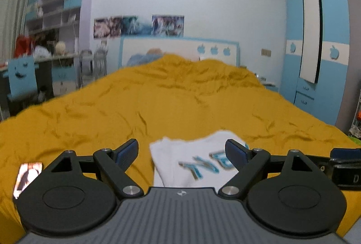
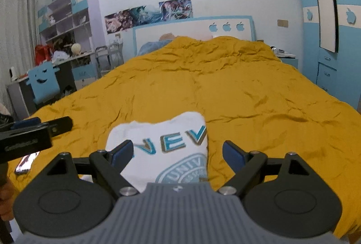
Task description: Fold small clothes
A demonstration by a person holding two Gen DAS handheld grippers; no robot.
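A folded white shirt [image 1: 191,165] with blue lettering lies on the mustard-yellow bedspread [image 1: 158,104] near the bed's front edge. My left gripper [image 1: 181,152] is open above it, the shirt showing between its blue-padded fingers. In the right wrist view the same shirt [image 2: 167,144] lies below my right gripper [image 2: 178,153], which is open too, with its left finger over the shirt and its right finger over the bedspread [image 2: 248,97]. Neither gripper holds anything. The left gripper also shows at the left edge of the right wrist view [image 2: 33,131].
A phone [image 1: 27,176] lies on the bedspread at the left, also in the right wrist view [image 2: 26,162]. A white and blue headboard [image 2: 194,29] is at the far end. A desk with a blue chair [image 2: 42,83] stands left, a blue wardrobe [image 2: 334,29] right.
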